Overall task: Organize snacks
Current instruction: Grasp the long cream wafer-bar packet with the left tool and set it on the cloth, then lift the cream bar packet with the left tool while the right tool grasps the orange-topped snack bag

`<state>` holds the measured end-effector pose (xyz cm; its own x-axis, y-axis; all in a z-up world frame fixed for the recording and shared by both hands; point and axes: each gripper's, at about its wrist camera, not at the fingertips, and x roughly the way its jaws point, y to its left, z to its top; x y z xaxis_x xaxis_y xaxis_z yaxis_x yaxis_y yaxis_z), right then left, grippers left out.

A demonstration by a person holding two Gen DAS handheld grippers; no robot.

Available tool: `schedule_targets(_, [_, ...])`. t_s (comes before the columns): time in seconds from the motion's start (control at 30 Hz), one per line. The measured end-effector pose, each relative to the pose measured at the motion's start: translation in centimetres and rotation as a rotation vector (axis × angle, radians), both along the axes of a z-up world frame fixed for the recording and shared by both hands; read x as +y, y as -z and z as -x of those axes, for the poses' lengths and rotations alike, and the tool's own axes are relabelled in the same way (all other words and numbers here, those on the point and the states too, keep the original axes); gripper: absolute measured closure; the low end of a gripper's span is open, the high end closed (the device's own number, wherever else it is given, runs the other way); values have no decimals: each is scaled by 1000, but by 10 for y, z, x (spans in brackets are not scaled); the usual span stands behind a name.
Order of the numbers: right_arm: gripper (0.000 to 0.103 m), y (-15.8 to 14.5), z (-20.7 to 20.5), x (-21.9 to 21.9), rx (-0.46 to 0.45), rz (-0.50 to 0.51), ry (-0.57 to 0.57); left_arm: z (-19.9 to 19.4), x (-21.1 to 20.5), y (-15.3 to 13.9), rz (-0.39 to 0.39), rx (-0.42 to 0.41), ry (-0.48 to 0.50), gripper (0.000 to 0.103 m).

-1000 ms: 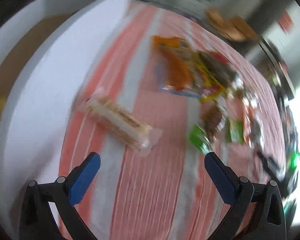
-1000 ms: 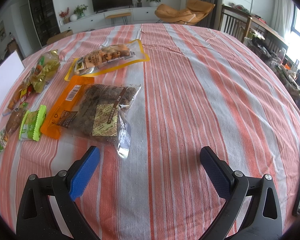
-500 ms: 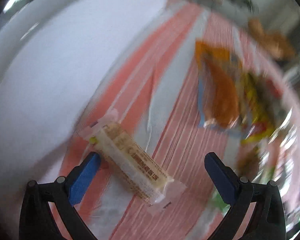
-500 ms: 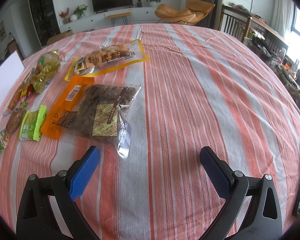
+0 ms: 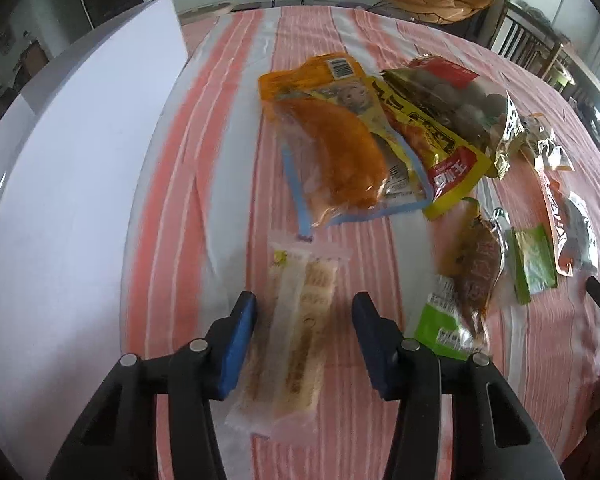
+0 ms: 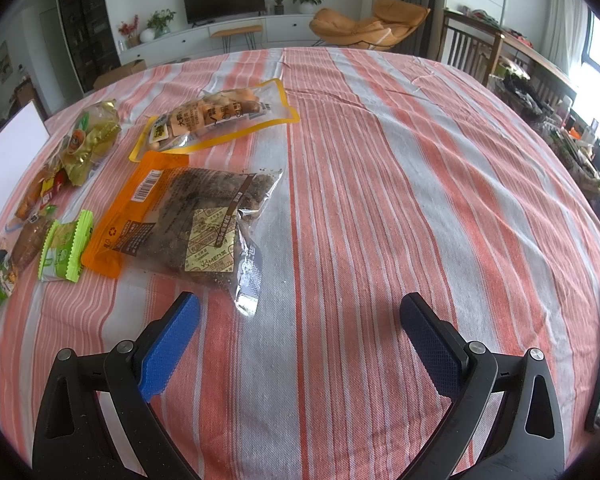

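Observation:
A long clear packet of crackers [image 5: 300, 320] lies on the striped tablecloth [image 5: 228, 160], pointing away from me. My left gripper [image 5: 304, 304] straddles it from above and its jaws are closing. The left pad is at the packet's edge, while a strip of cloth still shows before the right pad. My right gripper [image 6: 300, 340] hangs open over bare cloth, holding nothing. Just ahead and left of the right gripper lies a brown snack bag with an orange header [image 6: 196, 224].
A white box [image 5: 80, 160] stands along the left. Beyond the crackers lie an orange-filled pouch [image 5: 332, 152], a yellow and red packet [image 5: 440, 152] and small green packets [image 5: 534, 256]. A yellow-rimmed bag [image 6: 216, 116] lies farther back. A dark flat object [image 6: 598, 360] sits at the right edge.
My left gripper swung over the cracker packet and rolled until the packet runs lengthwise between the fingers. Its jaws have narrowed from wide open. The right gripper has kept still.

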<state>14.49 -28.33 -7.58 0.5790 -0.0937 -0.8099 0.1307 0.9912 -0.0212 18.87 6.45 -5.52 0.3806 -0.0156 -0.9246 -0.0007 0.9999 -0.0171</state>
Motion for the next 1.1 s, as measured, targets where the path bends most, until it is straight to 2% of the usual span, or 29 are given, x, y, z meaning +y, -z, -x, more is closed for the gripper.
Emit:
schedule_targets(0.1, [2,0,-1,-1,0,0,0,7,4,1,-8,-31,13,52])
schedule_targets(0.17, [2,0,-1,-1,0,0,0,11,6,4,-41,-53,5,35])
schedule_targets(0.2, [2,0,-1,-1,0,0,0,12,9,7,-44,-57,-11,19])
schedule_targets(0.27, [2,0,0,0,0,0,0,12,22,14,-1,-90,-49,11])
schedule_targets(0.33, [2,0,-1,-1,0,0,0,16,18,16,-23,-120,-29,9])
schedule_targets(0.57, [2,0,0,0,0,0,0,33,15,19,-18,-214,-8,2])
schedule_targets(1.0, [2,-2,5,1,-3,-6,0,39,16,16,-14,-221,-10,0])
schedule_targets(1.07, [4,-8,14,-4,-14,-23,2,39,16,15,-14,-221,-10,0])
schedule_targets(1.1, [3,-11,19,-12,-45,-72,24,39,16,15,-14,-221,-10,0])
